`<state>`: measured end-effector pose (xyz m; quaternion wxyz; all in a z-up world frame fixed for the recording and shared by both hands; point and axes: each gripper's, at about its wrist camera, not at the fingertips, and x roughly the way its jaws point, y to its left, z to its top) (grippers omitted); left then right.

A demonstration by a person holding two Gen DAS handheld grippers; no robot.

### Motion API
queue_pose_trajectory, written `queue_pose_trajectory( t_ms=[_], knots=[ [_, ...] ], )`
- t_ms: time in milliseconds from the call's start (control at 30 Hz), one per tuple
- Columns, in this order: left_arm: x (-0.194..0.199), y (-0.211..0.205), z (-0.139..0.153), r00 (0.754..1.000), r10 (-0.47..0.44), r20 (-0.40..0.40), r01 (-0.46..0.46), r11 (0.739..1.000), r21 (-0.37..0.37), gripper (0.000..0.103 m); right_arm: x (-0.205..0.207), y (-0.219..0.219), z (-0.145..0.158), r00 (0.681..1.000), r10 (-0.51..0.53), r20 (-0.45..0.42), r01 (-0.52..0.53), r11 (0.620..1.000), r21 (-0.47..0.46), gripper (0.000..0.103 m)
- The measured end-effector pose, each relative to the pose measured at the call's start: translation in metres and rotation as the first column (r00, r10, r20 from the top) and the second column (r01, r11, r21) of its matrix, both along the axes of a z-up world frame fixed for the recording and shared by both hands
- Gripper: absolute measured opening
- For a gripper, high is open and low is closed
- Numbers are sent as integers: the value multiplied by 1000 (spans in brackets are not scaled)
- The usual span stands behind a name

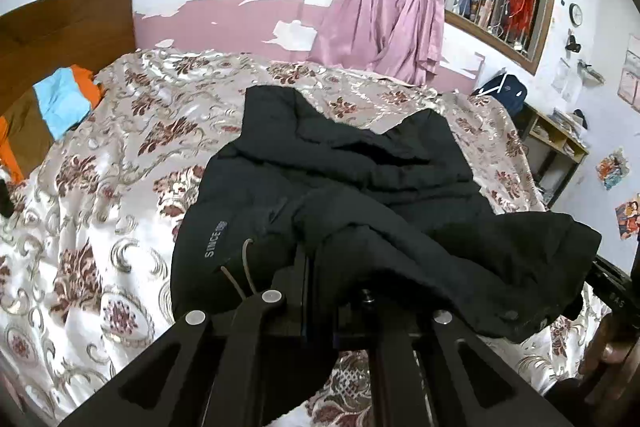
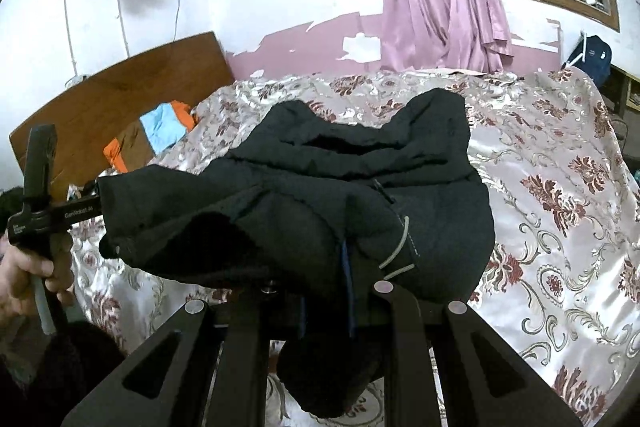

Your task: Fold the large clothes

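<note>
A large black padded jacket [image 1: 344,163] with "SINCE" lettering lies crumpled on a floral bedspread [image 1: 120,155]; it also shows in the right wrist view [image 2: 360,179]. My left gripper [image 1: 316,267] is shut on the jacket's near edge, which is draped over its fingers and hides the tips. My right gripper [image 2: 344,279] is shut on another part of the near edge, also covered by cloth. Both hold the near edge lifted above the bed. The left gripper's body [image 2: 40,211] shows at the left of the right wrist view, in a hand.
A wooden headboard [image 1: 60,27] stands at the left, with blue and orange clothes [image 1: 64,103] by it. Pink curtains [image 1: 384,7] hang at a barred window behind the bed. A shelf with a dark bag [image 1: 504,91] stands at the right.
</note>
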<state>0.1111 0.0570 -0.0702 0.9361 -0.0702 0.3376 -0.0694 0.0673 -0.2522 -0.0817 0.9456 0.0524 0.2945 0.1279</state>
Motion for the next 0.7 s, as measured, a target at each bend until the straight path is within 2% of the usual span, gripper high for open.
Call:
queue_pose_trajectory(
  t_ms=[133, 333, 700],
  knots=[
    [13, 2, 8, 1000, -19, 15, 19, 1000, -13, 7, 4, -1, 6, 999, -33, 13, 33, 999, 19, 13],
    [34, 2, 18, 999, -20, 39, 21, 999, -42, 7, 20, 0, 18, 999, -31, 28, 31, 1000, -1, 13],
    [66, 0, 26, 998, -36, 41, 37, 999, -22, 7, 51, 1, 35, 999, -14, 49, 16, 999, -37, 13]
  ],
)
